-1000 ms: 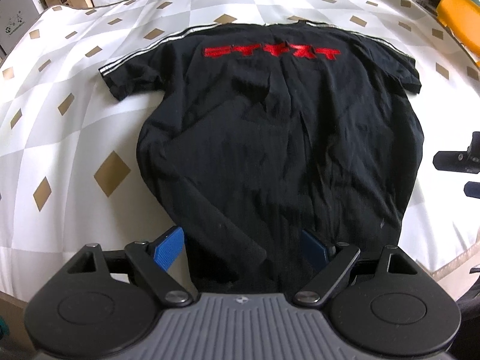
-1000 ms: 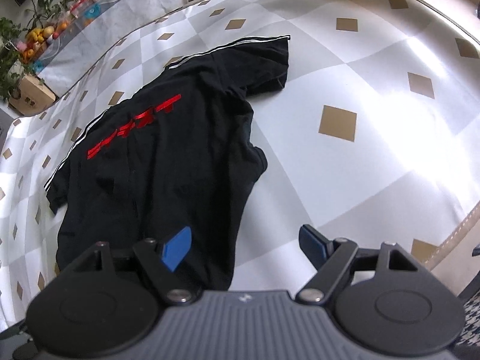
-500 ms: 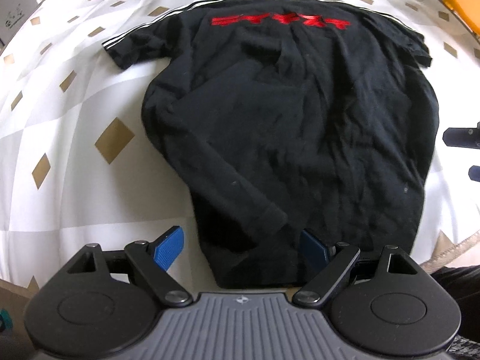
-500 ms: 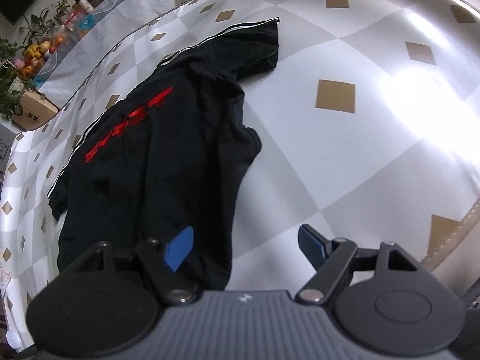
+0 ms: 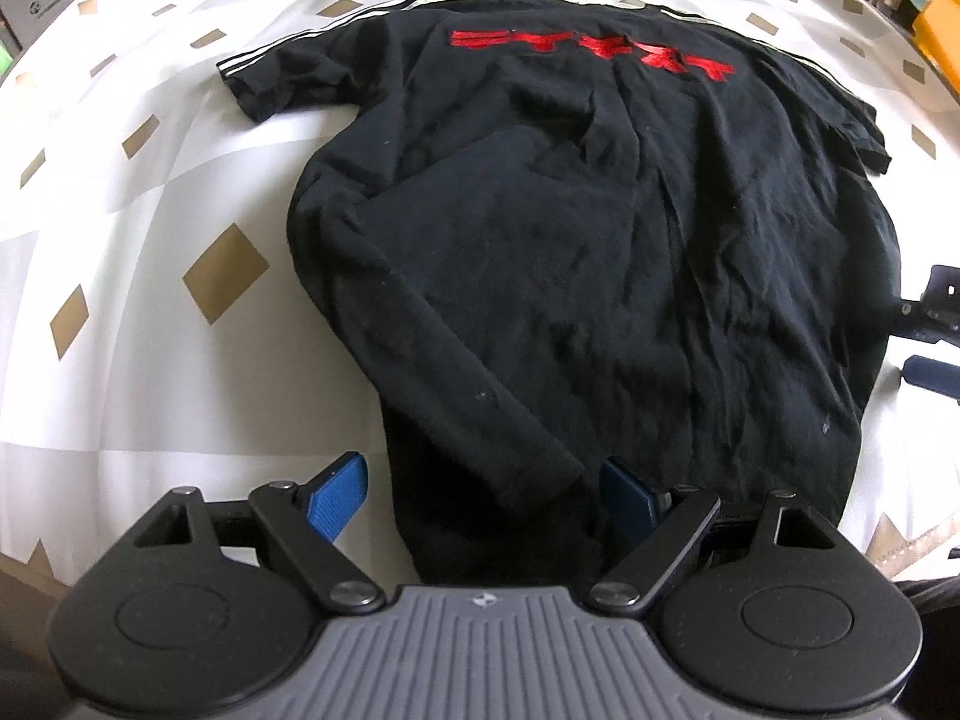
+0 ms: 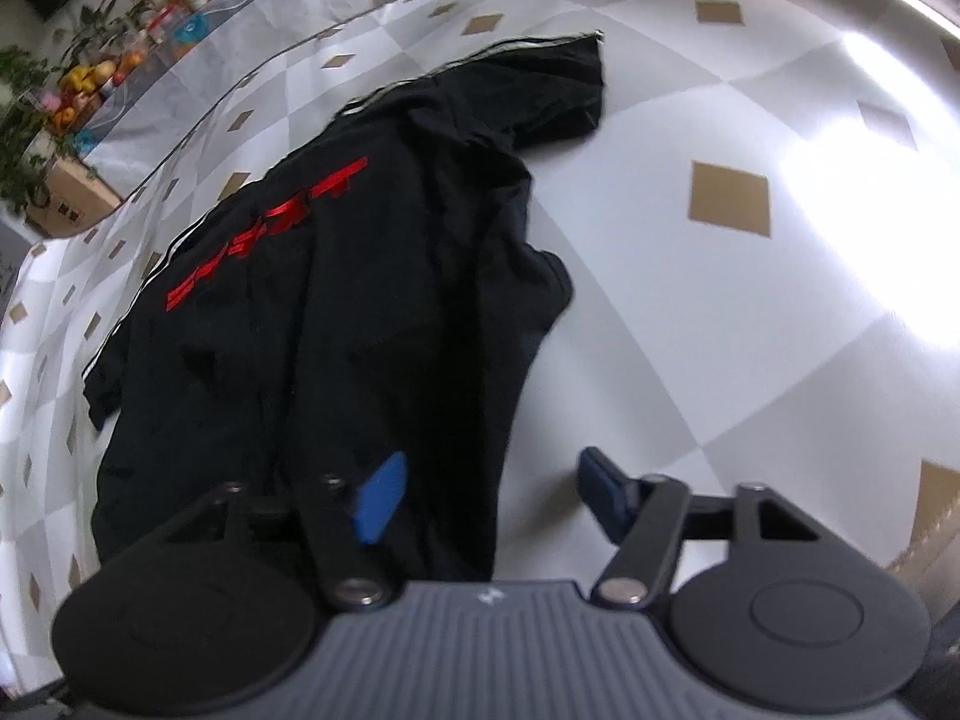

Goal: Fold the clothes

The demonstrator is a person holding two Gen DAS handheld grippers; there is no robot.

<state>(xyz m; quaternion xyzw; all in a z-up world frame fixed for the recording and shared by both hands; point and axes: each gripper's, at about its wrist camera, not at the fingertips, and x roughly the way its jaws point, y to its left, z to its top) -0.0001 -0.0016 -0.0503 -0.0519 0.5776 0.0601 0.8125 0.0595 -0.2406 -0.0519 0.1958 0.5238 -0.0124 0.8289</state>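
A black T-shirt (image 5: 588, 276) with red lettering (image 5: 591, 51) and white-striped sleeves lies flat on the checked cloth, hem nearest me. My left gripper (image 5: 483, 501) stands open over the hem's left corner, its blue pads either side of a turned-up flap, apart from it. In the right wrist view the same T-shirt (image 6: 360, 300) runs away to the upper left. My right gripper (image 6: 486, 495) straddles the hem's right corner; its jaws are closing, and the pads do not press the fabric. The right gripper's fingers (image 5: 936, 330) also show at the left wrist view's right edge.
A white and grey cloth with gold diamonds (image 5: 150, 300) covers the table, whose front edge (image 5: 900, 546) runs just behind the hem. Plants, fruit and bottles (image 6: 90, 72) line a shelf beyond the far side. A cardboard box (image 6: 72, 198) stands there too.
Both grippers have sunk toward the hem, so the T-shirt looms larger. The right gripper's left pad has swung inward over the fabric. The left gripper's jaws kept their width.
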